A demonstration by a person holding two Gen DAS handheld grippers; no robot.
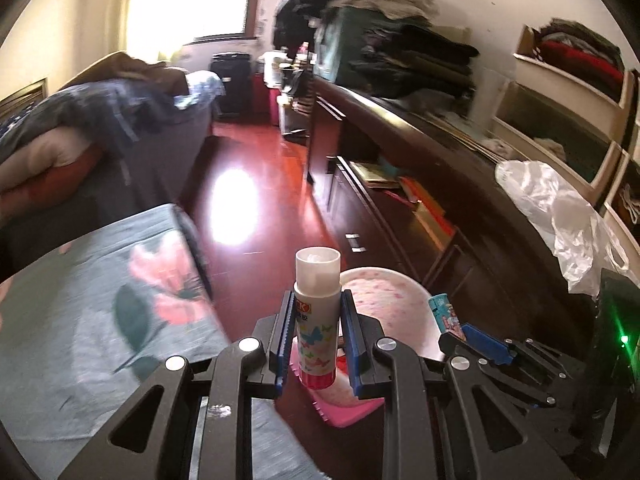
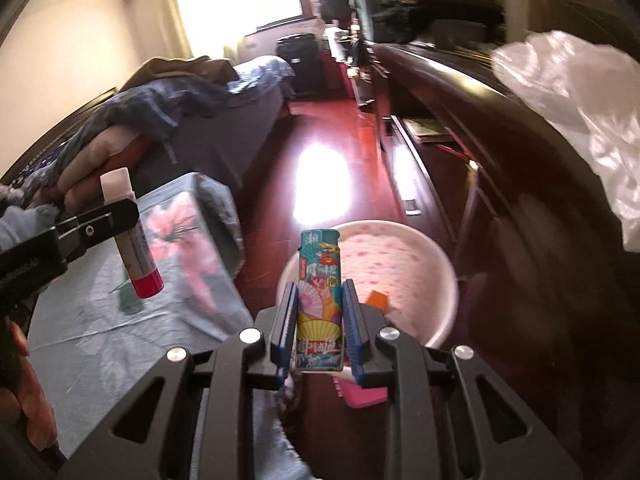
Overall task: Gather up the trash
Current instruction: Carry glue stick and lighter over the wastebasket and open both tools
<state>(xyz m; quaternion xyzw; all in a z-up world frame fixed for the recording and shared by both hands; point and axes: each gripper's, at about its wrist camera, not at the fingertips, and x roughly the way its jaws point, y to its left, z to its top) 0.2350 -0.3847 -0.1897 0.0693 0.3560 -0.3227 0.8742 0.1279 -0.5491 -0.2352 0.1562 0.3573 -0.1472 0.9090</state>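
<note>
My left gripper is shut on a white glue stick with butterfly print and a red base, held upright above the near rim of a pink-speckled bin. My right gripper is shut on a colourful lighter, held over the same bin, which has an orange scrap inside. The lighter and right gripper's fingers show at right in the left view. The glue stick shows at left in the right view.
A bed with a grey floral cover lies to the left. A dark wooden cabinet runs along the right, with a white plastic bag on top. A pink object lies below the grippers. Red glossy floor stretches ahead.
</note>
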